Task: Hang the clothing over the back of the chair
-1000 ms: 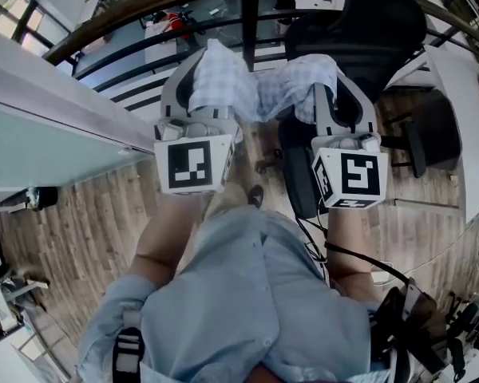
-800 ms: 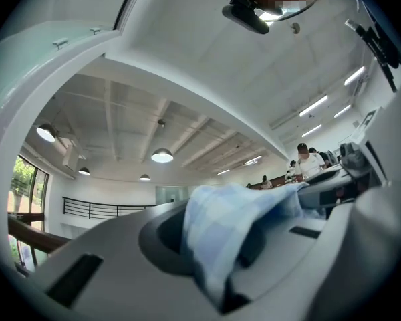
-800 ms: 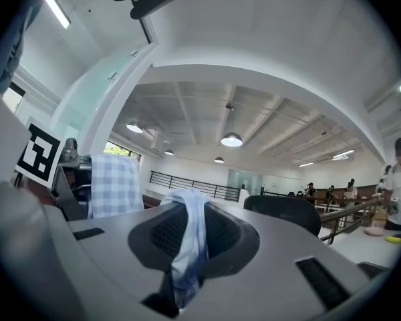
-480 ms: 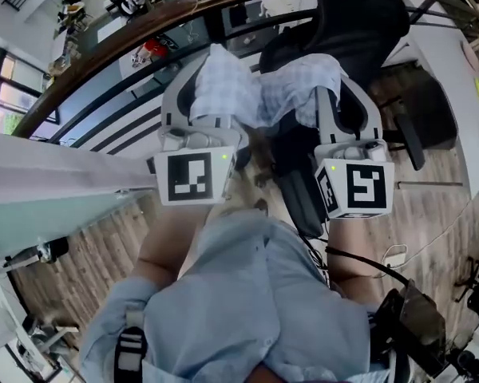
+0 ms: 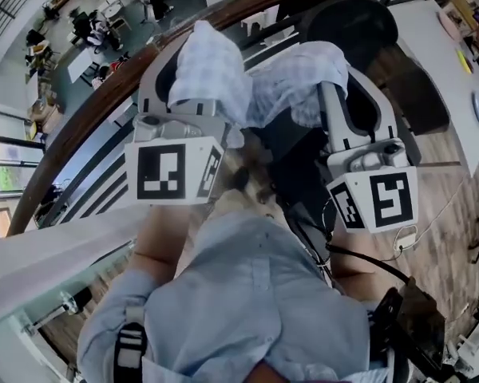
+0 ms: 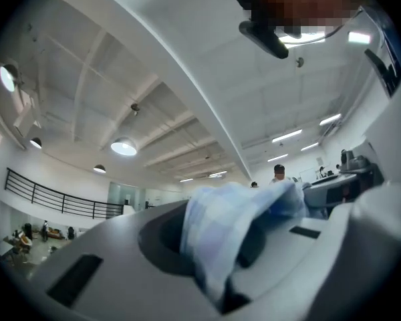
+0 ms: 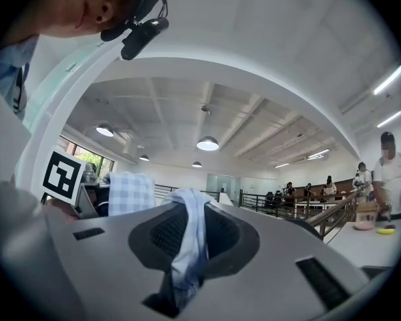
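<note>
- Checked clothing (image 5: 291, 82) hangs bunched across the upper centre of the head view, stretched between both tools;
- left gripper (image 6: 217, 273) clenched on one end; right gripper (image 7: 180, 266) clenched on the other;
- black chair (image 5: 351, 30) just behind, upper right.

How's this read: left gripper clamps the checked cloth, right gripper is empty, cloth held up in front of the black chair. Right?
One thing is off. The right gripper is not empty: the right gripper view shows its jaws shut on a fold of the same checked cloth. The rest holds: the left gripper clamps it, in front of the black chair.
</note>
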Demonstrator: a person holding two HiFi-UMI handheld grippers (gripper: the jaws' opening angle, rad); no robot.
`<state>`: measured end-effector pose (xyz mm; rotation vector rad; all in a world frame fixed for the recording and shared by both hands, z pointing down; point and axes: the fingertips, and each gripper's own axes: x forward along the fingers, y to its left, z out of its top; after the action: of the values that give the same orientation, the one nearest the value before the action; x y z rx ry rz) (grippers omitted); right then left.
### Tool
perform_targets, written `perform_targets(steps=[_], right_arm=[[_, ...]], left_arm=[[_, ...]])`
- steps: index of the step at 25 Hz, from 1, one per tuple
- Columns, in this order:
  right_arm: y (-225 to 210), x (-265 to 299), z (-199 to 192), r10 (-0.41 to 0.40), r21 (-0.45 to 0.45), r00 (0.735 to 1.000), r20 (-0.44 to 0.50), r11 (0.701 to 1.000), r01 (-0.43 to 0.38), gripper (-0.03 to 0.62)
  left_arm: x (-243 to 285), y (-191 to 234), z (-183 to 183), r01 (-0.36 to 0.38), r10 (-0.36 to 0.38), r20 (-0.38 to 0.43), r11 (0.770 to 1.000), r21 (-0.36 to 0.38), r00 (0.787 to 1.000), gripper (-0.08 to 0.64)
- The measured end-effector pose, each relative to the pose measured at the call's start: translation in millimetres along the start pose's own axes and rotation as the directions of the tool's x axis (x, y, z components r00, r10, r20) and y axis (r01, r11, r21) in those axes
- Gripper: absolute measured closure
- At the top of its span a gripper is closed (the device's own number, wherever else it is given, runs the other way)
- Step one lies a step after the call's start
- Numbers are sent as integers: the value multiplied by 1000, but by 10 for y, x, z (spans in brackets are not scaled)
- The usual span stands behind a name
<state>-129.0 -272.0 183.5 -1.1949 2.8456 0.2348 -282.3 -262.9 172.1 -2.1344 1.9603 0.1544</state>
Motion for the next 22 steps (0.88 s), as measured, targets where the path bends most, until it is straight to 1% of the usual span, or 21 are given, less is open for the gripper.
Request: perform_targets(steps=[3,5,8,11,14,17,22], right_arm=[[-185,234,217,-31,-1,999,17,1000,31,540],[-338,372,384,-60,-15,997,38,998,61,540],[-594,528,617,-118,-43,990,71,992,121,540],[-890,632,809,-188,-79,977,101,977,197,540],[-1200,670,937,-269,-110,955,122,953,283,540],[-1460,635,1005,-348,-135,928,132,921,364,540],[-1825,413,893,-466,-159,879,100,865,477,538]], left_arm=[[393,90,145,56,-56,25,998,-2,998,531],[667,97,271,108,-107,48,994,0,993,531],[1069,81,468,182,-183,86,983,10,979,531],[1465,20,626,252,-252,123,968,12,960,532],[1827,-82,718,313,-313,151,949,27,938,532],[2124,-172,727,368,-368,160,929,26,916,531],[2426,-357,655,418,-415,154,908,16,897,531]])
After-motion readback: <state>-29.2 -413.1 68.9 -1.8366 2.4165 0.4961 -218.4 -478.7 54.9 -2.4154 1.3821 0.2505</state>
